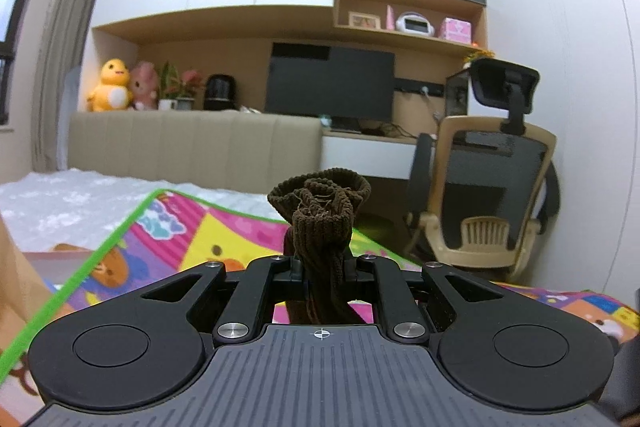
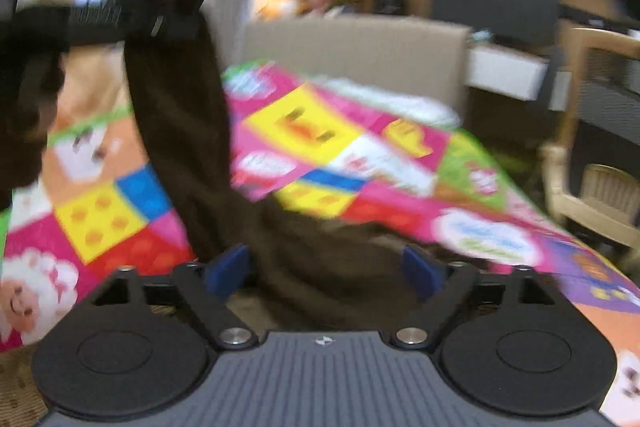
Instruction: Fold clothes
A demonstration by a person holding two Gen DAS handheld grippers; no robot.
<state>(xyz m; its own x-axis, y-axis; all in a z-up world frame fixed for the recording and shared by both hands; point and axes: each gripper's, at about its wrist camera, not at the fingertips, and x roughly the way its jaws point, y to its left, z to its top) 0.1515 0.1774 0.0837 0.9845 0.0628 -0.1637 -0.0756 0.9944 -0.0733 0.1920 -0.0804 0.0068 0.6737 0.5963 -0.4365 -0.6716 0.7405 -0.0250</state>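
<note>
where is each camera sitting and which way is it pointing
Left wrist: rides on the left gripper, facing across the play mat toward the monitor and office chair; its fingers pinch a brown ribbed garment.
Right wrist: rides on the right gripper, angled down at the mat; blue fingers open, garment hanging from the left gripper.
Shared: garment, mat, monitor, yellow duck plush.

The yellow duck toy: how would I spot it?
Find the padded beige headboard behind the bed. On the ledge above its left end sit two plush toys; the duck is the left one, yellow with a white belly, beside a pink toy.
</note>
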